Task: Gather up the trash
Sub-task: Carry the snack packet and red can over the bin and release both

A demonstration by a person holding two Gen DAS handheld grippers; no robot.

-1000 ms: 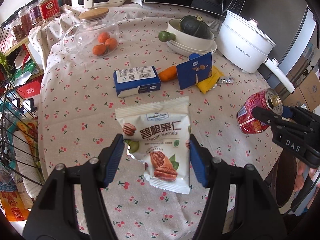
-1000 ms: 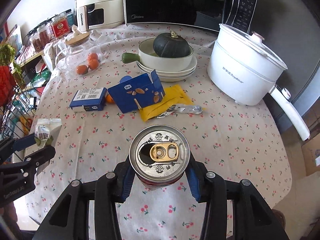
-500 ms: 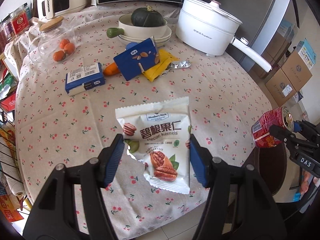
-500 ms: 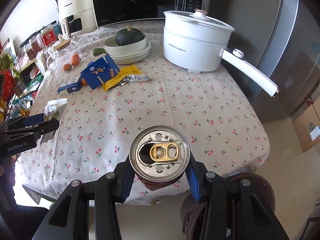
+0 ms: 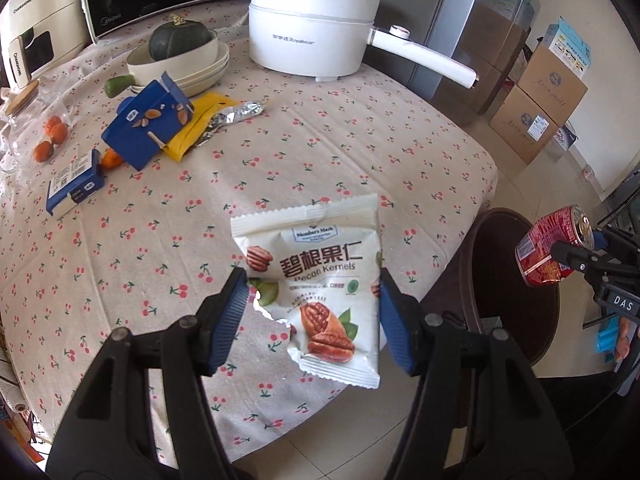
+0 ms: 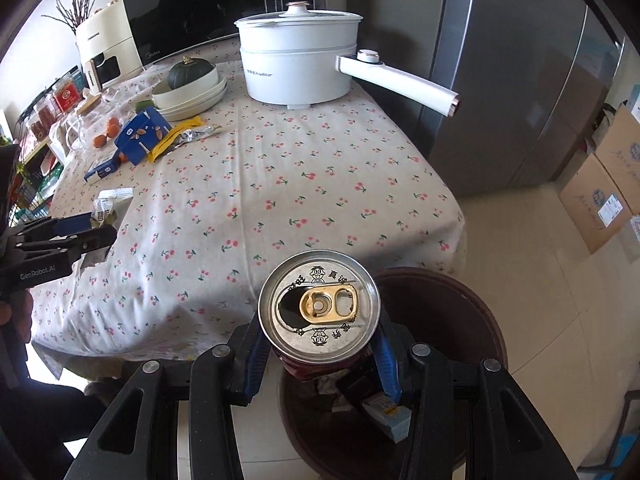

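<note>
Partly | bin [image 6: 472, 300] contents hidden by can [image 6: 319, 306] | packet [image 5: 316, 292] corner torn

Taking the white electric pot [image 6: 298, 66] as landmark: the desk [image 6: 320, 184] in front of it, out to the near edge, is bare cloth with free passage. Its long handle [image 6: 398, 82] juts to the right past the desk's edge and blocks that side. Left of the pot stand stacked bowls [image 6: 192, 96] with a squash, then a blue carton [image 6: 140, 138], yellow wrapper [image 6: 172, 140] and small blue box [image 5: 74, 188] crowding that corner. Below the near edge, the brown bin [image 6: 480, 344] stands open-mouthed on the floor, with some rubbish in its bottom. Cardboard boxes [image 6: 600, 196] line the floor far right.
</note>
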